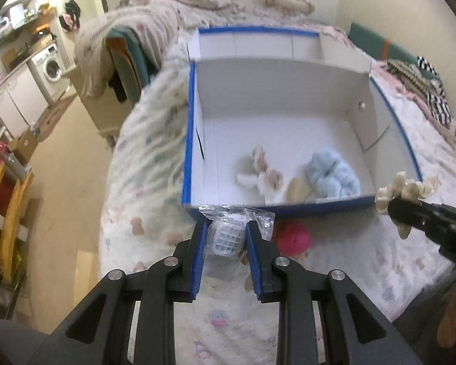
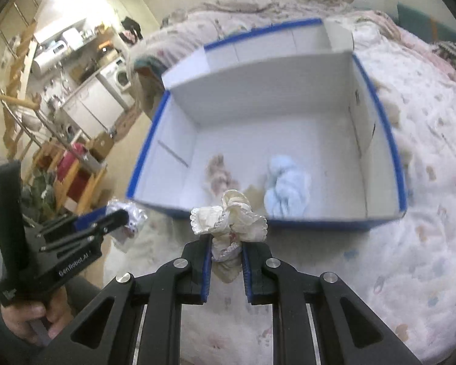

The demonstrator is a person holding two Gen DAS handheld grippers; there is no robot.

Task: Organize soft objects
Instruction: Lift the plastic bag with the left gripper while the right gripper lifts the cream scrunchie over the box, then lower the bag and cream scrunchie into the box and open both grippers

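Left hand-held gripper clamped on bagged white item; right hand-held gripper clamped on cream frilly cloth, both near blue box on bed.

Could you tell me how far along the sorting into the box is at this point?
Done: a blue fluffy item and a beige-white item lie in the box. In hand: left gripper holds a bagged white item; right gripper holds a cream frilly cloth. Left: a pink item on the bed.
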